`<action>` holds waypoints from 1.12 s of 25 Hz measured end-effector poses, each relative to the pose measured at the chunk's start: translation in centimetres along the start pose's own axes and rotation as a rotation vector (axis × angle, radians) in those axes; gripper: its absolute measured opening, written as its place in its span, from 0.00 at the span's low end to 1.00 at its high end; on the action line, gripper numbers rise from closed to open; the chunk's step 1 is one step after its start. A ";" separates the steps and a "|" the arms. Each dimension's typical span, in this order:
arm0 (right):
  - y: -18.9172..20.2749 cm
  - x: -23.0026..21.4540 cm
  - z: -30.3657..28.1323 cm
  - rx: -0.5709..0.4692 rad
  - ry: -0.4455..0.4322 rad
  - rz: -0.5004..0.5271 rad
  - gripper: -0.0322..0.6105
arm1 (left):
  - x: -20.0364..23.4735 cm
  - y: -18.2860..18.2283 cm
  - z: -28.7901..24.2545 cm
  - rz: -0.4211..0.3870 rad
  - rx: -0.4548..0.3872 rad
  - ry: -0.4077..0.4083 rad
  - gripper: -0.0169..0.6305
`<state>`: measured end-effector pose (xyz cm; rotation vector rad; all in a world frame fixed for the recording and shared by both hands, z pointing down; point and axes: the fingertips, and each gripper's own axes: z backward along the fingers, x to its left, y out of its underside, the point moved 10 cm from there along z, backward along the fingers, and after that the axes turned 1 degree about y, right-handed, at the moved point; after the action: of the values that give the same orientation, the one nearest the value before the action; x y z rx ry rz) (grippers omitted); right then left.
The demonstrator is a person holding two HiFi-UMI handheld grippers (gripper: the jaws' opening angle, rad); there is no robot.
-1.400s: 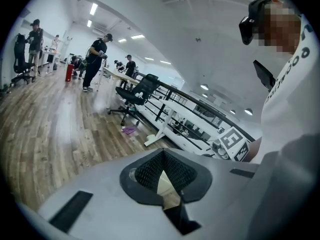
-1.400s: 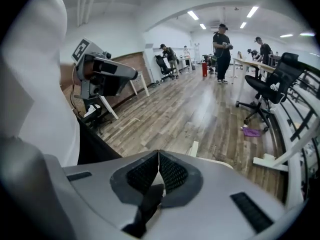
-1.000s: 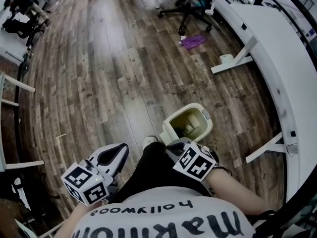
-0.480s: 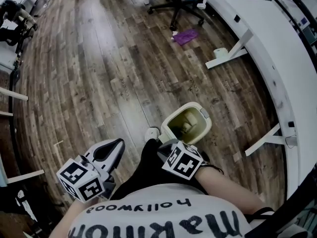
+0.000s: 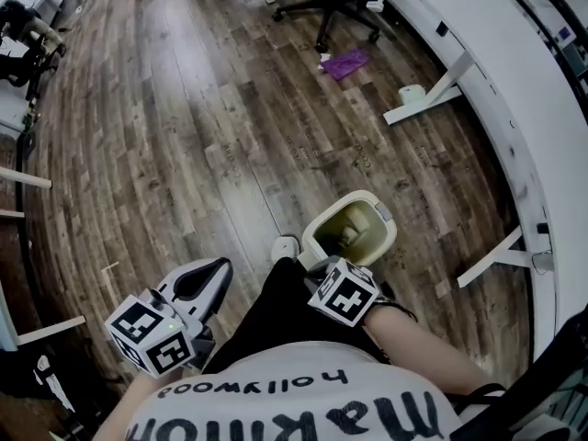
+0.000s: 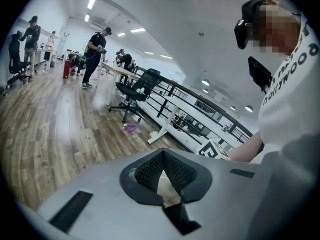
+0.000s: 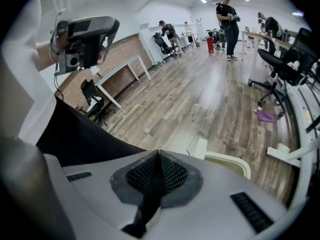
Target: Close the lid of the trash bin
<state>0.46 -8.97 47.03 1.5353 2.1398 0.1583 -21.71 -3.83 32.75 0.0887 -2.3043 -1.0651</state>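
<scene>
Right gripper (image 7: 159, 154) has edged toward the open trash bin (image 5: 360, 195), jaws together.

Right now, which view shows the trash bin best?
Head view: it looks down into the open trash bin, showing most of the rim. Right gripper view catches only part of its rim; left gripper view barely shows it.

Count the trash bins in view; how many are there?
1. The trash bin stands on the wood floor with its inside showing, left of the white desk. Others may sit outside the views.
</scene>
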 end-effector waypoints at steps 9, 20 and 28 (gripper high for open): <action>2.6 -3.8 0.1 0.053 0.095 -0.116 0.07 | 0.6 0.9 0.0 0.036 0.012 -0.031 0.04; 4.9 -6.7 1.0 0.051 0.133 -0.220 0.07 | 1.3 0.7 -0.5 0.051 0.033 -0.057 0.04; 7.1 -8.8 0.7 0.054 0.164 -0.240 0.07 | 1.7 0.7 -1.1 0.040 0.083 -0.092 0.04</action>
<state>9.01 -14.58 51.94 1.3201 2.4560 0.1498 -22.39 -4.60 34.66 0.0273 -2.4227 -0.9720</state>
